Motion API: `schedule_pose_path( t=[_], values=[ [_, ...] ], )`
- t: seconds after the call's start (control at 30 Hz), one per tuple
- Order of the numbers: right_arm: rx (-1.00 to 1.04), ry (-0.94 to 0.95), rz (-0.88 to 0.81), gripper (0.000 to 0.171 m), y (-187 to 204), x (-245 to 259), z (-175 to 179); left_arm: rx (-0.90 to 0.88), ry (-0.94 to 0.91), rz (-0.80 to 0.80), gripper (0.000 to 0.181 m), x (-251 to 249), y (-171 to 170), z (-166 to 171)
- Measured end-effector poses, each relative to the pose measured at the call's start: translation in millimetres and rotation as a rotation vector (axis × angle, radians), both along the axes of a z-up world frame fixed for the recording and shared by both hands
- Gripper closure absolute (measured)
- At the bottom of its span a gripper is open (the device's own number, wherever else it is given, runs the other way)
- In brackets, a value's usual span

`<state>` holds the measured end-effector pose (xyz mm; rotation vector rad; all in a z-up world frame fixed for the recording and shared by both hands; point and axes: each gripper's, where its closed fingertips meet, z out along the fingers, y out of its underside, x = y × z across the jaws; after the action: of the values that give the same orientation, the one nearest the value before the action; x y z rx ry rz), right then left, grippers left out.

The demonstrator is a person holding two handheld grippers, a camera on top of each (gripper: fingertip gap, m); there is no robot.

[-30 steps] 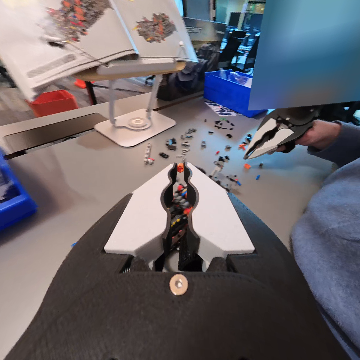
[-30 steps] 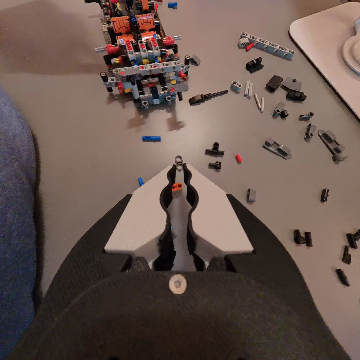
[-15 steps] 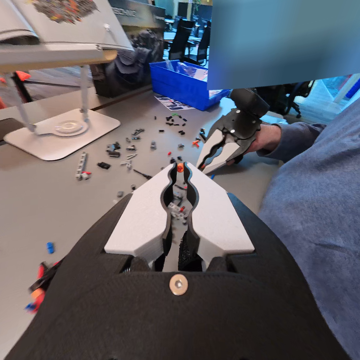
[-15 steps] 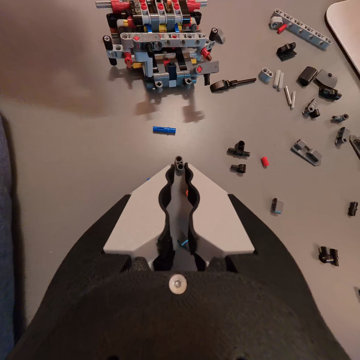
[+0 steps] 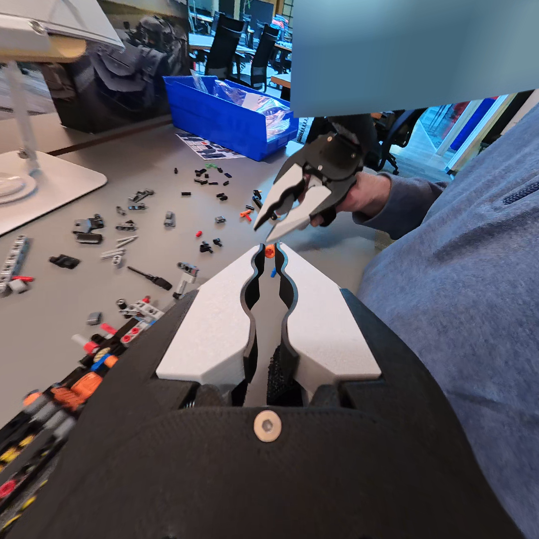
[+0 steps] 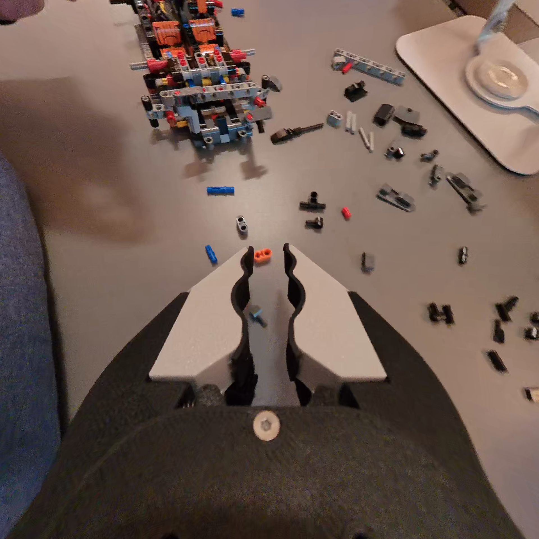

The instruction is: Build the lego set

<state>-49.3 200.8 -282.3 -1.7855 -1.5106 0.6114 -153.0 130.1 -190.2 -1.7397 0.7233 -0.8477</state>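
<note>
My left gripper (image 5: pixel 269 249) is shut on a small orange piece (image 5: pixel 269 251) at its tips. The part-built lego model (image 5: pixel 87 379) lies at its lower left and also shows in the right wrist view (image 6: pixel 201 87), far ahead on the grey table. My right gripper (image 6: pixel 267 250) is open and empty, low over the table. In the left wrist view it (image 5: pixel 262 234) hangs just beyond my left tips. A grey two-hole connector (image 6: pixel 241 224) lies on the table just ahead of it. An orange two-hole piece (image 6: pixel 262 255) shows between its tips.
Loose black, grey, red and blue parts (image 6: pixel 393 140) are scattered right of the model. A blue pin (image 6: pixel 220 190) lies in front of the model. A white stand base (image 6: pixel 466 87) sits at the far right. A blue bin (image 5: pixel 230 116) stands at the table's back. A person's blue sleeve (image 5: pixel 452 291) fills the right. The tips of one gripper are about 15 cm away from the tips of the other. The part-built lego model (image 5: pixel 87 379) lies some 15 cm from my left tips, 25 cm from my right tips.
My right gripper has opened and let go of the grey two-hole connector, which now lies on the table. My left gripper swung right toward the right gripper, still holding the orange piece.
</note>
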Motion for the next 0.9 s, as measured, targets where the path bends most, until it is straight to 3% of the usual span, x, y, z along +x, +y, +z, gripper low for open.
schedule_pose_path(
  t=[0.4, 0.9],
  values=[
    [0.022, 0.002, -0.15, 0.155, 19.0, 57.1, -0.7, -0.058, -0.022, -0.009, 0.177, 45.2, -8.6, -23.8],
    [0.011, -0.029, -0.239, 0.15, 24.6, 101.3, -15.3, -0.126, -0.045, 0.032, 0.177, 50.9, -19.3, -40.3]
  ],
)
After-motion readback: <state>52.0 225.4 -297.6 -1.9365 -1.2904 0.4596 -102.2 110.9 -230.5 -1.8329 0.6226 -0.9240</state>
